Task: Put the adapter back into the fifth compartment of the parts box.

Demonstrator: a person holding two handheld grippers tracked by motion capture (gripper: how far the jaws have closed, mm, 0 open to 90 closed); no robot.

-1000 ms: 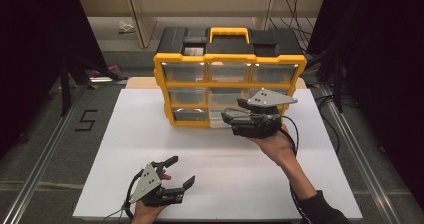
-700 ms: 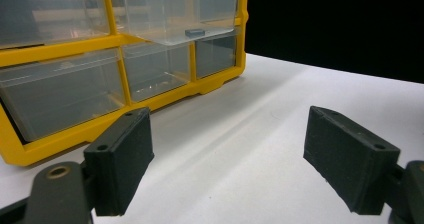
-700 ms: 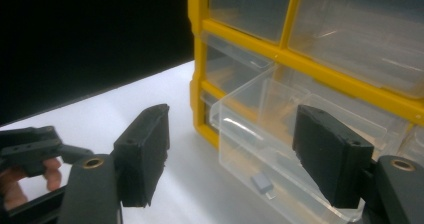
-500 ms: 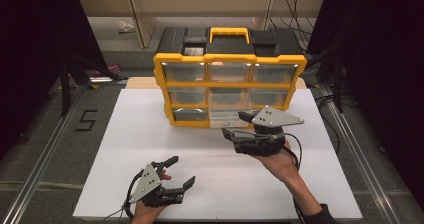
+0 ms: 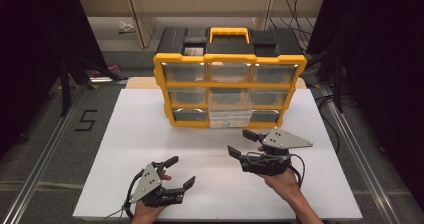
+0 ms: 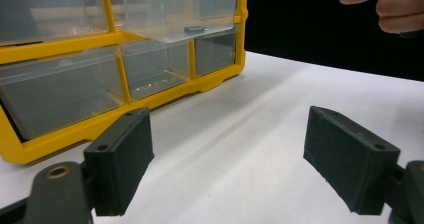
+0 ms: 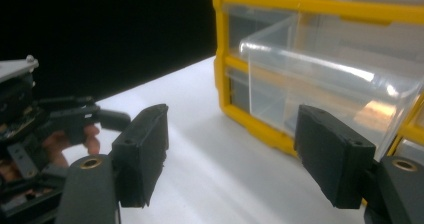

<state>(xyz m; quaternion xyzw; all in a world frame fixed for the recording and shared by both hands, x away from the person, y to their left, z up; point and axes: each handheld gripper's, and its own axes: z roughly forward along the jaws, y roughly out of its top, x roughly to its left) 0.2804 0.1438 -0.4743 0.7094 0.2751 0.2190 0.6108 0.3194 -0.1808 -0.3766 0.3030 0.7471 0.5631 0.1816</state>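
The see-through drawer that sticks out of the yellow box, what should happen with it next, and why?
Probably reach into it with the right hand-held gripper. The drawer in the bottom row of the organizer stands pulled out, the gripper's jaws are spread and empty just in front of it, and a small dark piece lies inside.

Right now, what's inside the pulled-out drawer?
The pulled-out drawer shows one small dark flat piece on its clear floor in the left gripper view. Glare on the clear walls hides the rest; the right gripper holds nothing.

Surface: white table (image 5: 125,149).
On it, far middle: yellow drawer cabinet (image 5: 230,91), bottom middle drawer (image 5: 230,118) pulled out toward the near side.
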